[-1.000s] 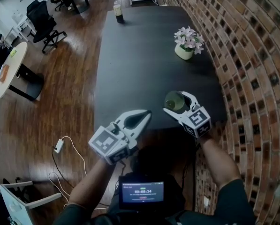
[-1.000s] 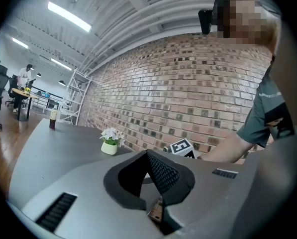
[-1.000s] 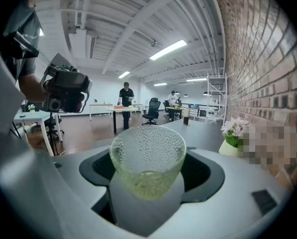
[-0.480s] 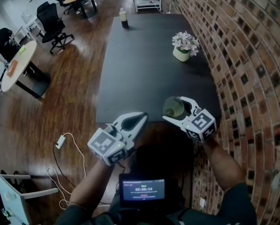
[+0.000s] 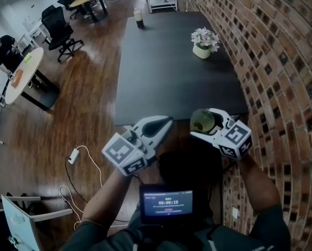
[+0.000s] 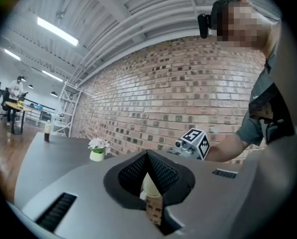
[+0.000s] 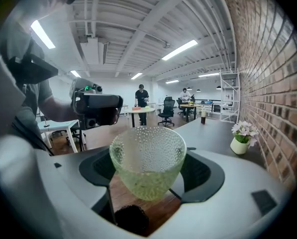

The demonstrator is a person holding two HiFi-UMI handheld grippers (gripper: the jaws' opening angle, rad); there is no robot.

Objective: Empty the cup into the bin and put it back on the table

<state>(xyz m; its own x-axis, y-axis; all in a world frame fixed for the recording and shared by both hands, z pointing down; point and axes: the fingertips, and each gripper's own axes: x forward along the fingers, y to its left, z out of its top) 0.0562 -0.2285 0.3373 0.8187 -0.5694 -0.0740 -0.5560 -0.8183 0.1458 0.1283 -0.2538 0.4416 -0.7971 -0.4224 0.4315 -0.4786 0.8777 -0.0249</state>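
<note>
The brick wall (image 5: 281,61) runs down your right side, and the wooden floor (image 5: 67,124) spreads out on your left. Between them stands the long black table (image 5: 166,72), its near edge just ahead of your hands. Your left gripper (image 5: 163,123) hangs off the table's near left corner, over the floor. Its jaws are pressed together at the tips with nothing between them, as the left gripper view shows. Your right gripper (image 5: 203,123) sits at the table's near edge, close to the wall, with its marker cube towards you. Its jaws stand wide and clasp the cup (image 5: 200,120), one on either side of the bowl. The cup is dimpled, green-tinted glass. It is carried in the air, mouth up, with a pale greenish layer low inside it. On the table, well beyond the cup, a small pot of pale flowers (image 5: 204,41) stands near the wall. A bottle (image 5: 139,18) stands at the far end.
</note>
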